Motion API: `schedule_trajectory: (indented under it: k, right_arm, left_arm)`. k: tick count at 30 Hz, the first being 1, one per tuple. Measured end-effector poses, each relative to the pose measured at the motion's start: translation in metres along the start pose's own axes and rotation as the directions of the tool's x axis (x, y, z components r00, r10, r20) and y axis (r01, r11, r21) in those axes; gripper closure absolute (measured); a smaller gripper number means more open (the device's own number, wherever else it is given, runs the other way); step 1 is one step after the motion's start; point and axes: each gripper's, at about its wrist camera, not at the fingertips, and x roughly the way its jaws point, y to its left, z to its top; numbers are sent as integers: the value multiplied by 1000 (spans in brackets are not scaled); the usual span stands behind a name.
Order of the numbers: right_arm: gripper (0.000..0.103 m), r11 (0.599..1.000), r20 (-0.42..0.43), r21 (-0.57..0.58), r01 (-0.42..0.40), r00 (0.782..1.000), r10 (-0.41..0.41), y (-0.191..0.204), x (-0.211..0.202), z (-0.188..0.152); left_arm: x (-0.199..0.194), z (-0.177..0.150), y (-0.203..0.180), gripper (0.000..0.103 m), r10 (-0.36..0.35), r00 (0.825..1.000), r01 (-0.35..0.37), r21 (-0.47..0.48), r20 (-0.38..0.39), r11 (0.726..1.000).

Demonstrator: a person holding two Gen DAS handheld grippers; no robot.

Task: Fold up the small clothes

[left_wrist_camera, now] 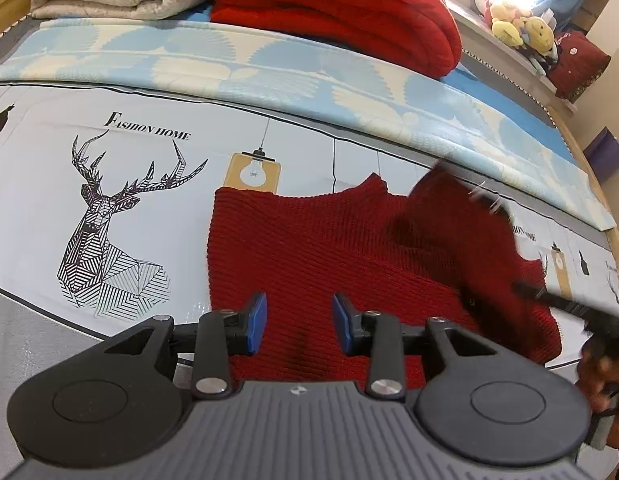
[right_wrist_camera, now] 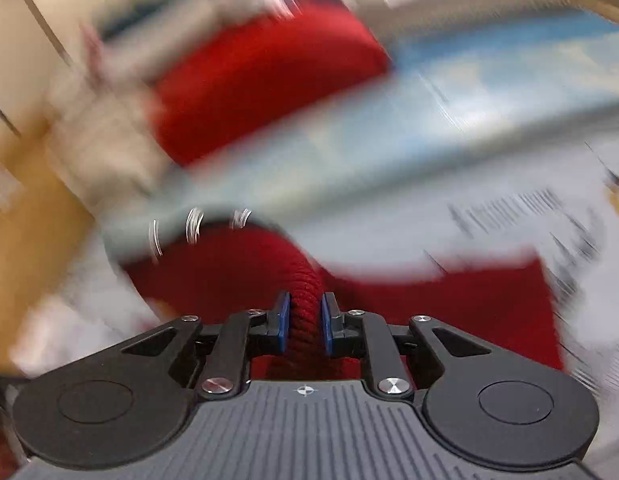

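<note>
**Red knit on bed, right tongs pinching**

Bed sheet [left_wrist_camera: 37, 200] print reads "FASHION HOME". Red knit garment [left_wrist_camera: 309, 248] lies near bed's front edge. Left tongs [left_wrist_camera: 299, 322] spread above it, empty. Right tongs [right_wrist_camera: 304, 322] pinch a knit fold; view blurred.

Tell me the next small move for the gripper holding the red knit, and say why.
Probably carry the pinched fold across and lay it on the flat panel. The right gripper is clamped on the dark red knit garment, one side lifted; the left gripper hovers open above the near hem.
</note>
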Motion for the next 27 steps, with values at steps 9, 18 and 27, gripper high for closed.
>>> schedule_trajectory:
  k: [9, 18, 27]
  right_arm:
    - [58, 937, 160, -304, 172, 979, -128, 55, -16, -10]
    - [55, 621, 157, -741, 257, 965, -212, 103, 29, -62]
    - [90, 663, 261, -689, 294, 953, -152, 106, 20, -53]
  left_arm:
    - [3, 0, -2, 63, 7, 1000, -7, 5, -7, 1000]
    - [4, 0, -1, 62, 7, 1000, -7, 8, -10, 1000]
    - [2, 1, 6, 62, 14, 1000, -14, -8, -3, 1000]
